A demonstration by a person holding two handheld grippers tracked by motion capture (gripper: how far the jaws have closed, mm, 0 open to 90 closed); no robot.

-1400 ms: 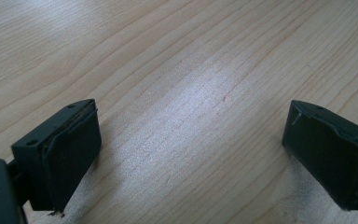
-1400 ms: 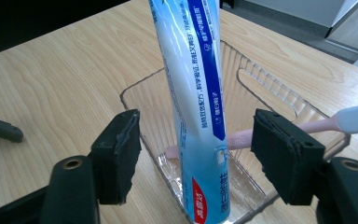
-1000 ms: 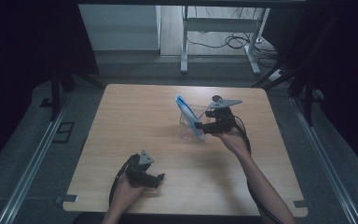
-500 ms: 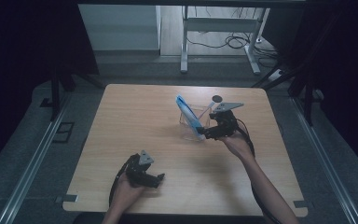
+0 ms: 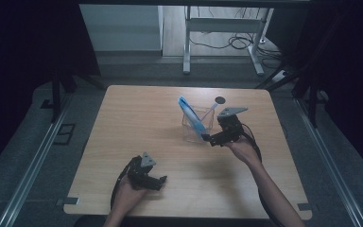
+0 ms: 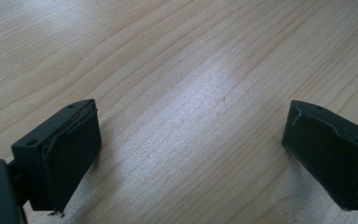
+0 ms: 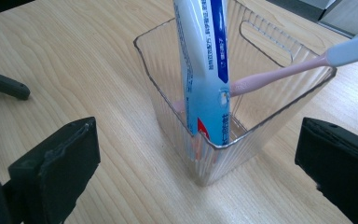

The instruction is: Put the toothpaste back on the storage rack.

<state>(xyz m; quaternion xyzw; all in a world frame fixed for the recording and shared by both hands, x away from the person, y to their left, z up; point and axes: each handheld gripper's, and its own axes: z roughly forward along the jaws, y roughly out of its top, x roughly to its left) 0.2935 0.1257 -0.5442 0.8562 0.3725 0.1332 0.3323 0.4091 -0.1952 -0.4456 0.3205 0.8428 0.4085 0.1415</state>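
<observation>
Item one — clear ribbed bin (image 7: 223, 135), standing upright on the wooden table (image 5: 123, 123), toward its far right part in the high view. I count two things inside it. A toothpaste tube (image 7: 205, 70), white and blue with printed text, stands steeply in the near corner, its lower end down inside the bin and its upper part rising well above the rim. A pink toothbrush (image 7: 279, 72) lies slanted across the bin, handle down inside, pale head sticking out past the far rim.

Item two — my right gripper (image 5: 209, 138). Its jaws have just been opening and now stand wide apart, nothing pressed between the pads. In the right gripper view the bin sits just ahead of them, apart from both pads, with the tube's corner nearest.

Item three — my left gripper (image 5: 161, 180), resting near the table's front edge, well apart from the bin. Its jaws are spread wide over bare wood, holding nothing.

Surroundings: a small dark round mark (image 5: 220, 100) on the table beyond the bin; a metal frame (image 5: 220, 26) and loose cables (image 5: 236, 41) on the floor behind the table. Nothing lies between the right gripper and the bin.
</observation>
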